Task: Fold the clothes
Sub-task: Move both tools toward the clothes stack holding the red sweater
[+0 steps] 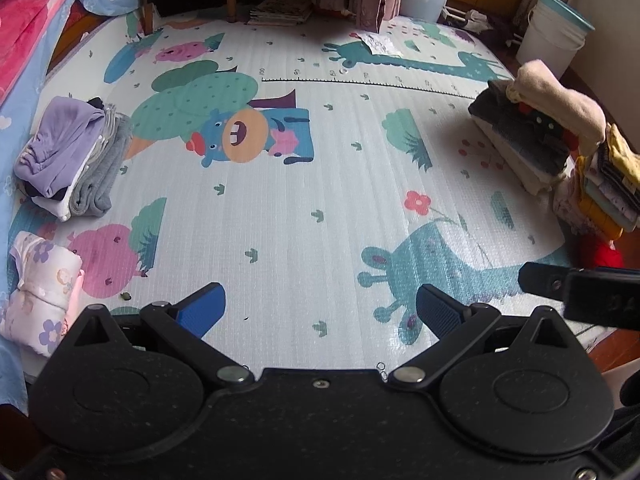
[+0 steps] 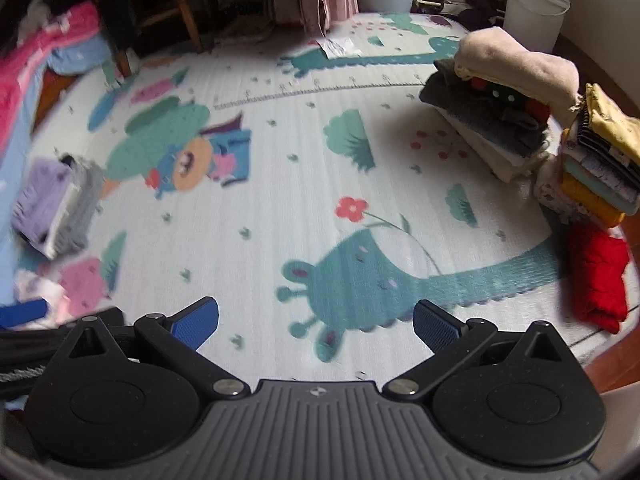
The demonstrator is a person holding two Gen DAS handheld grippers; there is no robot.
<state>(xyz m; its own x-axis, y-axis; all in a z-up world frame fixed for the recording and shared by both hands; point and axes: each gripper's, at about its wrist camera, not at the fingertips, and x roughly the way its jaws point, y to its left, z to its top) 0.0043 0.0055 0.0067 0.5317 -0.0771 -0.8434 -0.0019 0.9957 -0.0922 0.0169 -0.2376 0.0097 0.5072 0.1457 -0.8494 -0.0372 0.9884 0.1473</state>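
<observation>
1. Both sets of jaws are seen spread wide with nothing between them: the left gripper (image 1: 320,312) and the right gripper (image 2: 316,322) hang over the near edge of the play mat (image 1: 304,200), side by side.
2. The mat's printed middle is seen bare; no garment is laid out on it for folding.
3. The clothes are found along the mat's edges. At the right edge a tall folded stack (image 2: 500,108) topped by a cream fleece is seen, with a leaning pile of thin folded garments (image 2: 600,168) just beside it and a red garment (image 2: 598,276) nearer the near right corner.
4. At the left edge a smaller stack with a lilac top (image 1: 68,152) is seen, and a floral white bundle (image 1: 40,292) lies near the near left corner.
5. The step in hand is judged to be fetching the next item. The red garment looks loosely bunched and close to the right gripper, so it is probably the one to be taken; which items are finished cannot be told for certain.
6. To do it well, one edge alone should be pinched and drawn to the bare middle, clear of the leaning pile, which could be toppled.
7. Beyond the far edge, a white bucket (image 1: 554,32), curtains, a chair and a sheet of paper (image 1: 380,45) are seen, well apart from the work.
</observation>
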